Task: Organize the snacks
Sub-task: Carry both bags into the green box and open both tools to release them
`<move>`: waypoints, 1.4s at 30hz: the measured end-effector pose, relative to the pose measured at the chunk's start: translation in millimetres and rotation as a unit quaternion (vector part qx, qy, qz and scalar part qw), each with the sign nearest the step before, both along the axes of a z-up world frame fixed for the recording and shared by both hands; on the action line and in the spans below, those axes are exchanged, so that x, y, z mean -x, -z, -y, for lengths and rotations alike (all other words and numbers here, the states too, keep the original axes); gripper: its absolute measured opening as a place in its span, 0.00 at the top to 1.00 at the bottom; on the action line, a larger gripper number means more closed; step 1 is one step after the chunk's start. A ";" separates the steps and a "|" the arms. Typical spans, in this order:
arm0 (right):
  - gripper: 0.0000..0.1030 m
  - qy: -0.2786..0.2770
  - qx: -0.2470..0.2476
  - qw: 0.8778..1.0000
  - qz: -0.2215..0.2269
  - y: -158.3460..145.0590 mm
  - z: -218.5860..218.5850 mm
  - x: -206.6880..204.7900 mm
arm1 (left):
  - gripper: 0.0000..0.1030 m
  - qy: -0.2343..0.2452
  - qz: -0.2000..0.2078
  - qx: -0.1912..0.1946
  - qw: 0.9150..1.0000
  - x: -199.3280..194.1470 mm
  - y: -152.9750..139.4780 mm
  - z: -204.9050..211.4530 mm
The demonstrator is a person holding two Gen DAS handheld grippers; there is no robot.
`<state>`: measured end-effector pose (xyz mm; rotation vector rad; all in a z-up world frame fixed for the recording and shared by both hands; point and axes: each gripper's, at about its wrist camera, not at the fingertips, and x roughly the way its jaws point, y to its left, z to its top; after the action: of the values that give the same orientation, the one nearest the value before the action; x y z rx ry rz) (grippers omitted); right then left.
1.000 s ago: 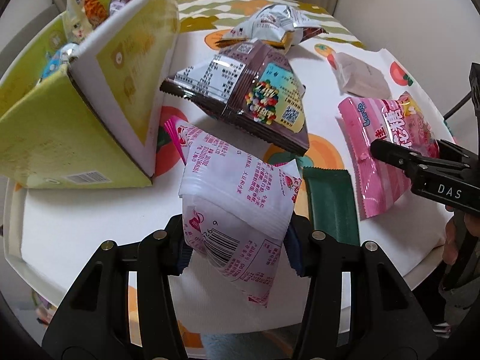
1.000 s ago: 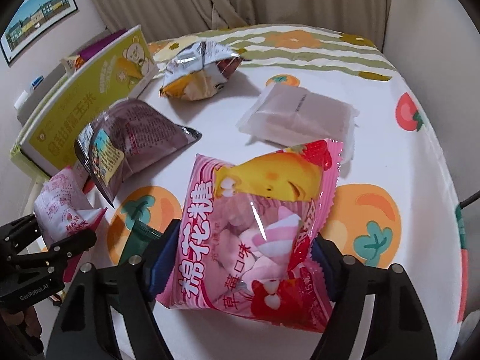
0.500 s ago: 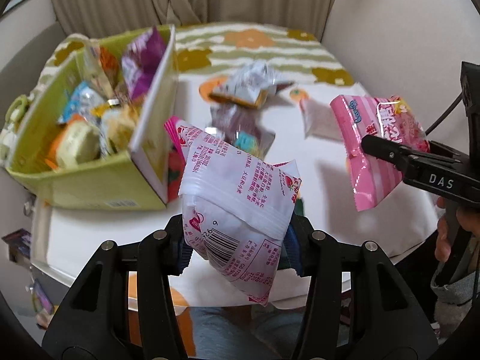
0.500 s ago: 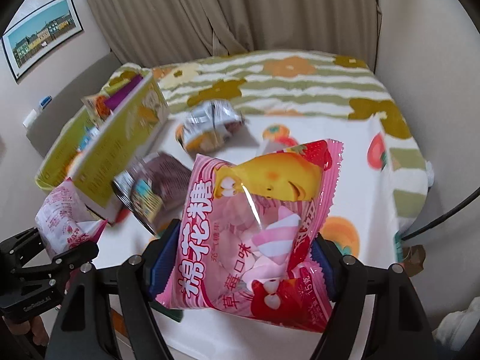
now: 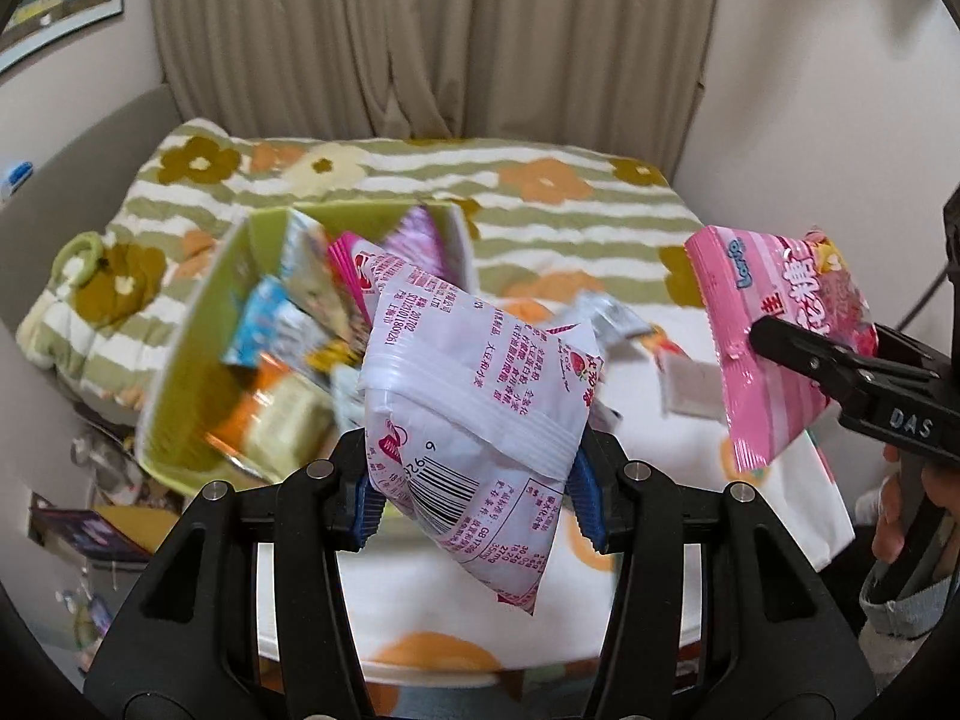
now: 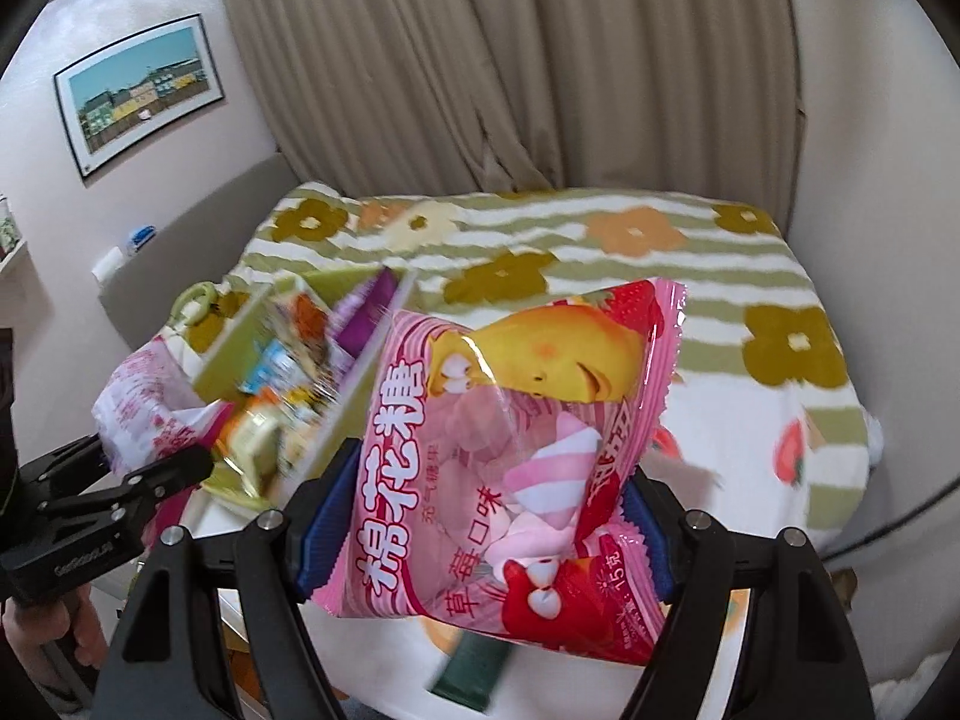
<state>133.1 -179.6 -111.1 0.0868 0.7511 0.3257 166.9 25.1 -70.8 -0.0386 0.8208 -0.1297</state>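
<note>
The left gripper has its jaws clamped on a white snack packet printed with red writing and a barcode; the blue pads press both sides of the packet, which sticks up and forward out of the jaws and also hangs a little below them. Beyond the left jaws and to their left stands a green box full of blurred snack packs, on a tabletop with a white cloth and orange fruit prints.

The right gripper has its jaws partly apart and closed on a pink marshmallow bag, wide between the blue pads, with a yellow cartoon face at its top. Under the right jaws a dark green packet lies on the tabletop. Each gripper shows at the edge of the other's view, raised above the tabletop. Behind the tabletop lies a striped flowered blanket, then beige curtains.
</note>
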 end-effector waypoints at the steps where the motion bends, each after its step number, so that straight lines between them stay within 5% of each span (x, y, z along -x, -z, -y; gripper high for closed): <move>1: 0.28 -0.003 0.001 1.000 0.003 -2.8 -8.9 -4.4 | 0.55 -0.004 -0.001 0.002 1.000 -8.9 -1.3 -14.3; 8: 0.28 -0.031 -0.002 0.999 0.004 -12.0 -88.1 -44.9 | 0.55 -0.013 -0.028 -0.002 1.000 -59.0 3.3 -87.0; 18: 0.28 -0.022 0.001 0.999 -0.032 4.2 -164.7 -83.7 | 0.52 0.029 -0.104 0.011 0.994 -121.7 51.2 -151.0; 19: 0.28 -0.020 0.003 0.999 -0.035 5.9 -167.8 -85.2 | 0.48 0.038 -0.110 0.013 0.993 -124.5 55.8 -152.5; 21: 0.28 -0.013 0.008 0.999 -0.041 11.4 -174.8 -88.4 | 0.17 0.049 -0.121 0.011 0.991 -129.4 64.7 -155.4; 23: 0.28 -0.009 0.010 0.999 -0.049 16.7 -178.4 -91.0 | 0.00 0.040 -0.112 -0.001 0.993 -127.6 65.4 -157.7; 38: 0.26 -0.054 0.036 0.993 -0.094 51.2 -211.3 -80.8 | 0.00 -0.032 -0.067 0.030 0.997 -102.3 36.8 -198.4; 42: 0.11 -0.066 0.013 0.993 -0.092 56.4 -221.2 -82.1 | 0.00 -0.038 -0.064 0.022 0.997 -103.0 35.2 -199.2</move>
<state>215.2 41.6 -167.5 0.0420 0.9461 0.4385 269.9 224.3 -105.9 -0.1215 0.9426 -0.0743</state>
